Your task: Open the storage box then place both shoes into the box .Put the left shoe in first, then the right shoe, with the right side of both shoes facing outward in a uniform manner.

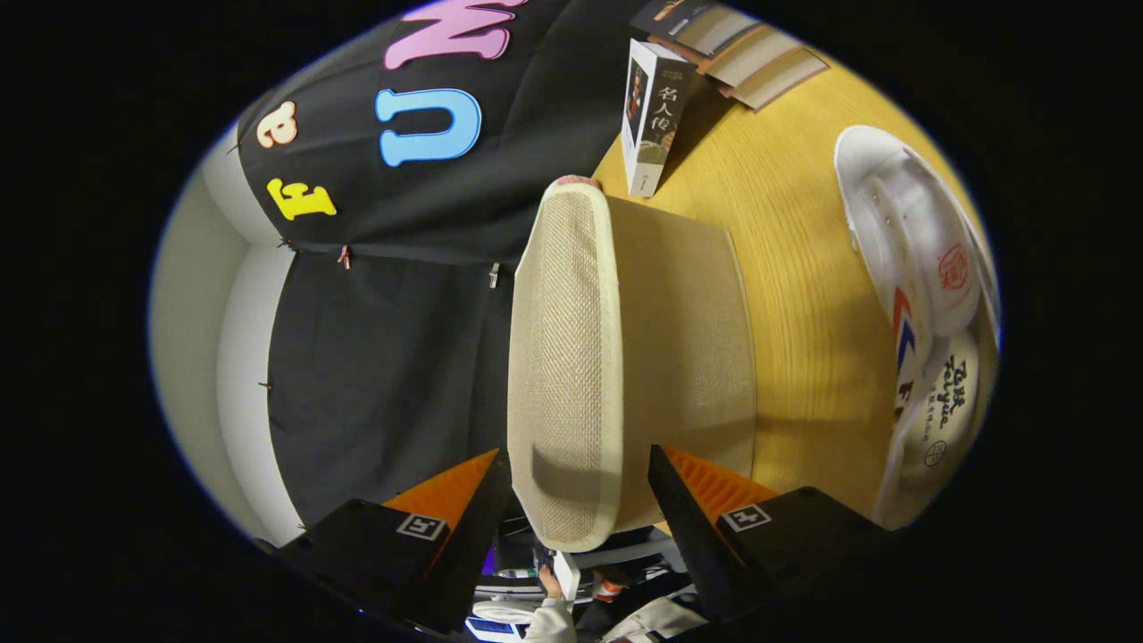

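The tool (579,500) straddles the woven lid edge of the beige storage box (625,357) on the wooden worktop (804,268), its fingers spread and not visibly pressing, while both white shoes (920,295) wait outside, unpacked

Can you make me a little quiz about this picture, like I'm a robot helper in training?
1. True or false: the white shoes are already inside the storage box.
2. What sits between the fingers of the gripper? A) a cup B) the box's mesh lid C) a shoe
3. Fill in: the upright book stands on the wooden ____.
Key: 1 false; 2 B, one finger on each side of it; 3 table.
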A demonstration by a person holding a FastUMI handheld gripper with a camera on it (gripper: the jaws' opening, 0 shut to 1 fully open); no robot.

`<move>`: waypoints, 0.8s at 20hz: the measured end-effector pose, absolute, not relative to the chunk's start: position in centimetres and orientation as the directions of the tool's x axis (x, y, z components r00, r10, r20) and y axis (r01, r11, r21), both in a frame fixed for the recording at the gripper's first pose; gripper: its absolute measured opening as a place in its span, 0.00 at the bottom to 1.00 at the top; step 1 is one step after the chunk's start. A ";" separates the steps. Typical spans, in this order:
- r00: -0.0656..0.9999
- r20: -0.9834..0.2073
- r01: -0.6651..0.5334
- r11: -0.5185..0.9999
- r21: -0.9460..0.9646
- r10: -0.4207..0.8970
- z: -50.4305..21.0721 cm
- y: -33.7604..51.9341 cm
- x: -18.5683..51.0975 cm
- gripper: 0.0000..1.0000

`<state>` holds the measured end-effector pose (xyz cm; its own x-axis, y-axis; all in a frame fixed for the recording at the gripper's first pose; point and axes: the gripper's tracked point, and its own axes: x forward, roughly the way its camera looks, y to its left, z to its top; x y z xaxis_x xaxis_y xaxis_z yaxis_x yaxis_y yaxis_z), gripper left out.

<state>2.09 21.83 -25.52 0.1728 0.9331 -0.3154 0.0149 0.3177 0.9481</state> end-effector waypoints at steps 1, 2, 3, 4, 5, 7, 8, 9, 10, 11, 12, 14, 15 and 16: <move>0.175 -0.328 0.024 0.329 0.944 0.928 -25.8 21.9 2.2 0.92; 0.174 -0.325 0.035 0.324 0.945 0.930 -25.8 21.9 2.2 0.76; 0.168 -0.329 0.042 0.326 0.944 0.929 -26.2 22.3 2.2 0.61; 0.161 -0.330 0.059 0.325 0.944 0.930 -26.1 22.0 2.2 0.57; 0.156 -0.333 0.065 0.327 0.943 0.930 -26.2 22.2 2.2 0.56; 0.149 -0.337 0.080 0.329 0.941 0.929 -26.0 21.9 2.3 0.50; 0.146 -0.338 0.099 0.326 0.940 0.930 -25.7 21.9 2.2 0.50; 0.139 -0.334 0.121 0.318 0.940 0.932 -25.3 22.0 2.2 0.43; 0.141 -0.346 0.136 0.328 0.935 0.928 -25.3 22.0 2.3 0.36; 0.129 -0.348 0.152 0.329 0.932 0.928 -25.3 22.1 2.1 0.30; 0.126 -0.348 0.163 0.326 0.931 0.929 -24.9 22.0 2.0 0.24; 0.149 -0.350 0.163 0.327 0.931 0.925 -24.8 22.2 2.3 0.18; 0.152 -0.360 0.151 0.338 0.929 0.921 -24.8 22.3 2.3 0.13; 0.149 -0.369 0.148 0.349 0.925 0.917 -24.7 22.6 1.9 0.08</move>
<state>1.87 22.55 -24.65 0.1488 0.9173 -0.3693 0.1483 0.3485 0.9255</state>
